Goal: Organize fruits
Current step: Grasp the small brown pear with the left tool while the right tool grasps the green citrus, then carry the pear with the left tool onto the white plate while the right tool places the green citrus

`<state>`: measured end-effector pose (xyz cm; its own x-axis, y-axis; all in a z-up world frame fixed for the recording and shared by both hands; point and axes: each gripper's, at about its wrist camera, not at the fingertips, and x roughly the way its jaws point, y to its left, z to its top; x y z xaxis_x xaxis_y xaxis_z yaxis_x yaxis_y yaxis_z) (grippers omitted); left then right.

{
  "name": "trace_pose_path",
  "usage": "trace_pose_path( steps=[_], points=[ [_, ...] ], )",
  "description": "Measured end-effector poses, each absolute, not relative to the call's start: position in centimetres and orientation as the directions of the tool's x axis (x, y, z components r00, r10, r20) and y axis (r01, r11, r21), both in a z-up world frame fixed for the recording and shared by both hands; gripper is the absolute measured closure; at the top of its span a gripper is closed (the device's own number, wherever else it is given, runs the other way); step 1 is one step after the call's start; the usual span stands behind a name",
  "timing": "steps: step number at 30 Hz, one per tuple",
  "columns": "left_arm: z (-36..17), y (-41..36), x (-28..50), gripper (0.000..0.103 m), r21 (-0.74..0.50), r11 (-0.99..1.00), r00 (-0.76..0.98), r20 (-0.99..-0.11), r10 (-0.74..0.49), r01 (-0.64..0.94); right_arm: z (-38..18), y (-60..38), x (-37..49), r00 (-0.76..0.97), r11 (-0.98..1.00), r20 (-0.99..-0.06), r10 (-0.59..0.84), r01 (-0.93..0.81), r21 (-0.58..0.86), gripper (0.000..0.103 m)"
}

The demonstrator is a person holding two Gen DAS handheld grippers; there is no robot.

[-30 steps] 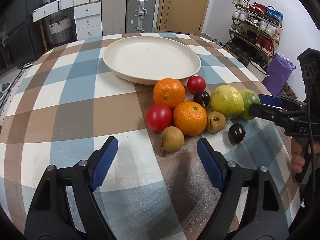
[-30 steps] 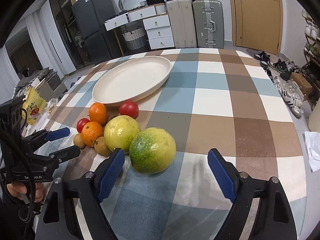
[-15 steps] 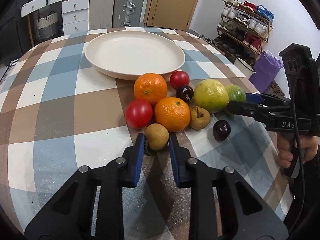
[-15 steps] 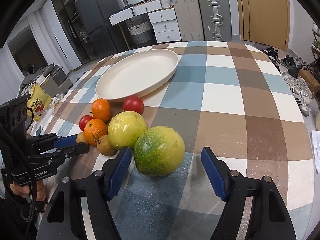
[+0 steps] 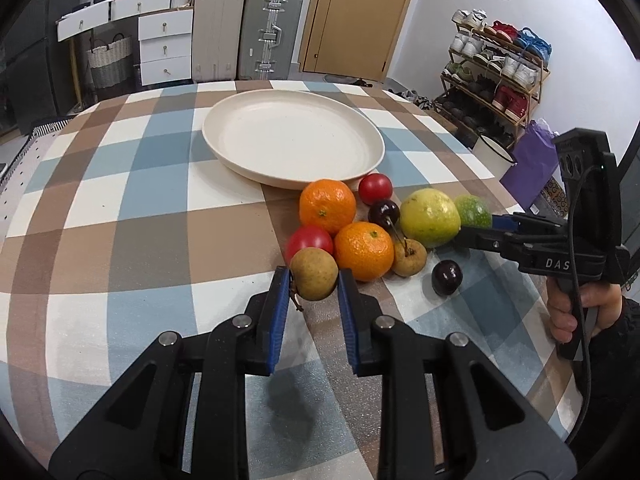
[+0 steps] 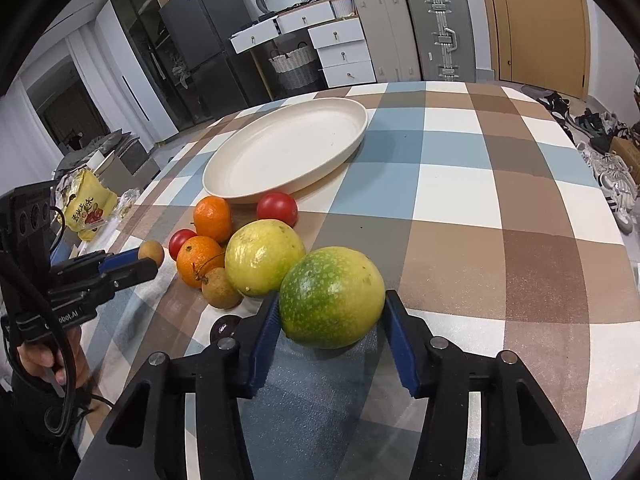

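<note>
matt cream plate (image 5: 256, 168) on woven checked tablecloth (image 5: 120, 240).

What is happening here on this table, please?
A person is sorting fruit with two hand-held grippers. The left gripper is shut on a small brown fruit. The right gripper has just been closing around the green fruit, and its pads now touch it. The cream plate holds nothing yet; the oranges, tomatoes and cherries lie beside it on the checked cloth.

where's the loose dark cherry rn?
Left wrist view, right of centre: the loose dark cherry lies on the tablecloth, just right of the small brown fruit and below the yellow-green fruit.
</note>
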<state>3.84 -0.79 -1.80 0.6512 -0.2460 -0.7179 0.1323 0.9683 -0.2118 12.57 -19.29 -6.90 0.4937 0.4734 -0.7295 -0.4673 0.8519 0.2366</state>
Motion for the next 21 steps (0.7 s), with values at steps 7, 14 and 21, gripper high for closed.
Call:
trace_pose_path(
  steps=[7,14,21],
  points=[
    [-0.5,-0.4,3.5,0.081,-0.211,0.967,0.677,-0.692,-0.249,0.140,-5.9,-19.3,11.5,0.525,0.853,-0.707,0.474,-0.472,0.222,0.052],
    [0.9,-0.3,3.4,0.081,-0.217,0.965,0.699,-0.667,-0.258,0.149,-3.9,-18.9,10.7,0.554,0.847,-0.670,0.494,-0.479,0.228,0.052],
    [2.8,0.2,4.3,0.081,-0.200,0.968,0.730,-0.637,-0.247,0.153,-1.8,-17.6,10.6,0.581,0.836,-0.628,0.518,-0.501,0.225,0.052]
  ],
)
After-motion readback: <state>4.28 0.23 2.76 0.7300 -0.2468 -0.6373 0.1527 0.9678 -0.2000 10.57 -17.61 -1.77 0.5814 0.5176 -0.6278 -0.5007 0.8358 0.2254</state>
